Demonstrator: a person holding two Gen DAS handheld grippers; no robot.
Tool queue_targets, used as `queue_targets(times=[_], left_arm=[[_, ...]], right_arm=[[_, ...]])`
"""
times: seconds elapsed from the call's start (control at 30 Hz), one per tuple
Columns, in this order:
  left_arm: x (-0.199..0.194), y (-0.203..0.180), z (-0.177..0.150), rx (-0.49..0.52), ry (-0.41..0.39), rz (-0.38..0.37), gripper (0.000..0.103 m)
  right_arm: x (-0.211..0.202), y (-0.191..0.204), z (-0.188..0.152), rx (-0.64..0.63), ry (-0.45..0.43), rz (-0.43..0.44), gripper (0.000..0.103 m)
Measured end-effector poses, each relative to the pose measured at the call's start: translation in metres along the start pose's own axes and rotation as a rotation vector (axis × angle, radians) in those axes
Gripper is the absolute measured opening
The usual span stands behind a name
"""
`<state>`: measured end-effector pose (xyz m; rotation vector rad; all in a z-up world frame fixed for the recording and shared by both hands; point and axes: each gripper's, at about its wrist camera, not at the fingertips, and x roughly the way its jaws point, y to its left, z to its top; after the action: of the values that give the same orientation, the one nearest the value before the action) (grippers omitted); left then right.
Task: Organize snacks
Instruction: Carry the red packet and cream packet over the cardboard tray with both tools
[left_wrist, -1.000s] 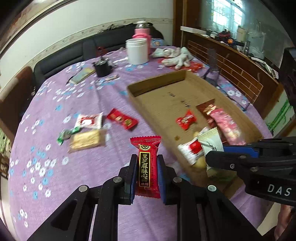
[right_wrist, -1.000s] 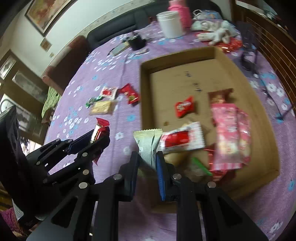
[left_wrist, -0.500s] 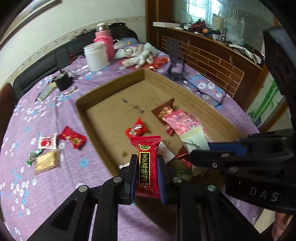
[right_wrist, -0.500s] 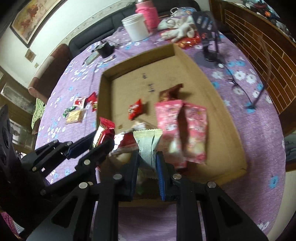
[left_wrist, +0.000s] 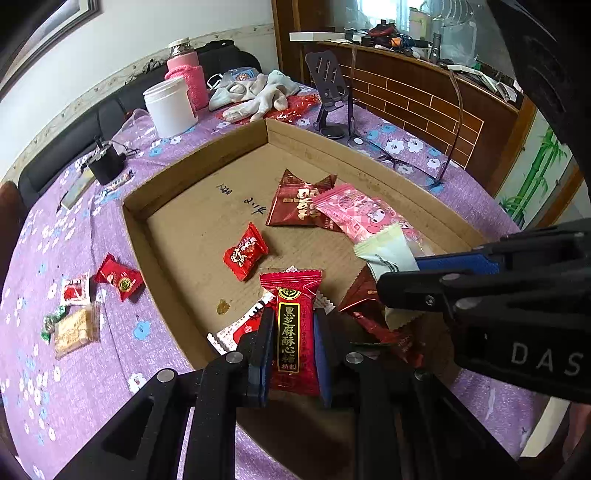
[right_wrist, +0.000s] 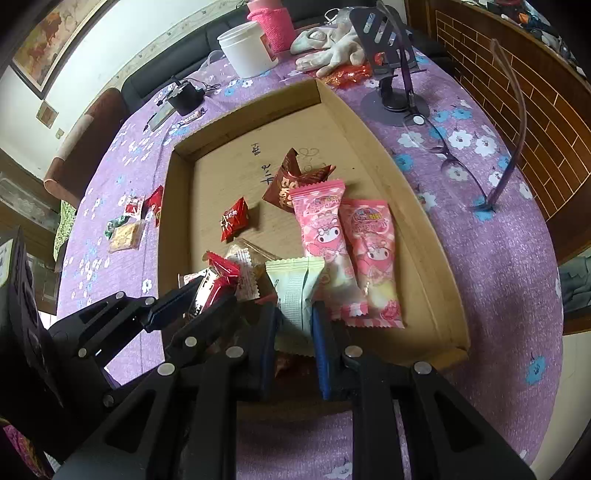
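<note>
1. Purple flowered cloth covers your surface (left_wrist: 110, 373), with a black sofa and a wooden cabinet beyond it.
2. Your left claw (left_wrist: 290, 325) is clamped on a red snack packet with gold lettering (left_wrist: 293, 328), held upright over the near edge of the shallow cardboard box (left_wrist: 207, 155).
3. Your right claw (right_wrist: 295, 321) is clamped on a pale green-white packet (right_wrist: 295, 291), also above the near part of the box.
4. Inside the box you have two pink packets (right_wrist: 347, 251) side by side on the right, a dark red-brown packet (left_wrist: 299, 199) just beyond them, a small red candy (left_wrist: 245, 251) near the middle, and a few wrappers bunched under the claws.
5. Left of the box, on the cloth, four snacks lie close together: a red candy (left_wrist: 118, 278), a white-and-red one (left_wrist: 75, 290), a green one (left_wrist: 53, 321) and a tan biscuit pack (left_wrist: 75, 330).
6. At the far side stand a white tub (left_wrist: 170, 107), a pink flask (left_wrist: 186, 79), some grey gloves (left_wrist: 258, 94) and a phone stand (left_wrist: 328, 96); a pair of glasses (right_wrist: 461, 155) lies to the right of the box.
</note>
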<state>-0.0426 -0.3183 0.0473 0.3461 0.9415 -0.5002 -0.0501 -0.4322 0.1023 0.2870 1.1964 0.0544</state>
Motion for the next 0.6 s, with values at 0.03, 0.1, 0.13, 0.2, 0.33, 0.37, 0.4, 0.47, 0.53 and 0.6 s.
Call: queue_targets(times=[0.03, 0.1, 0.13, 0.2, 0.33, 0.37, 0.4, 0.47, 0.53, 0.6], left_arm=[[0.0006, -0.0001, 0.0002, 0.003, -0.001, 0.002, 0.019], [0.0011, -0.0005, -0.0003, 0.011, -0.004, 0.007, 0.019], [0.0014, -0.0007, -0.0003, 0.014, -0.005, 0.009, 0.019], [0.0016, -0.0019, -0.0005, 0.024, -0.009, 0.014, 0.019], [0.0022, -0.0029, -0.0007, 0.035, -0.013, 0.019, 0.019], [0.0023, -0.0032, -0.0008, 0.038, -0.014, 0.019, 0.019], [0.0023, -0.0032, -0.0007, 0.039, -0.014, 0.02, 0.019], [0.0023, -0.0037, -0.0008, 0.042, -0.016, 0.022, 0.019], [0.0022, -0.0039, -0.0005, 0.045, -0.016, 0.022, 0.019], [0.002, -0.0039, -0.0006, 0.048, -0.017, 0.023, 0.019]], right_arm=[[0.0008, 0.0005, 0.001, -0.002, 0.001, 0.0, 0.019], [0.002, 0.0013, 0.0025, -0.005, 0.001, -0.001, 0.019], [0.0026, 0.0016, 0.0033, -0.005, 0.001, -0.001, 0.019], [0.0034, 0.0019, 0.0047, -0.007, 0.001, -0.002, 0.019], [0.0043, 0.002, 0.0064, -0.008, 0.001, -0.004, 0.019], [0.0044, 0.0021, 0.007, -0.008, 0.001, -0.004, 0.019], [0.0045, 0.0024, 0.0076, -0.009, 0.001, -0.006, 0.019], [0.004, 0.003, 0.0076, -0.013, -0.001, -0.01, 0.019], [0.004, 0.0032, 0.0079, -0.014, -0.001, -0.011, 0.019], [0.0039, 0.0033, 0.008, -0.015, -0.002, -0.013, 0.019]])
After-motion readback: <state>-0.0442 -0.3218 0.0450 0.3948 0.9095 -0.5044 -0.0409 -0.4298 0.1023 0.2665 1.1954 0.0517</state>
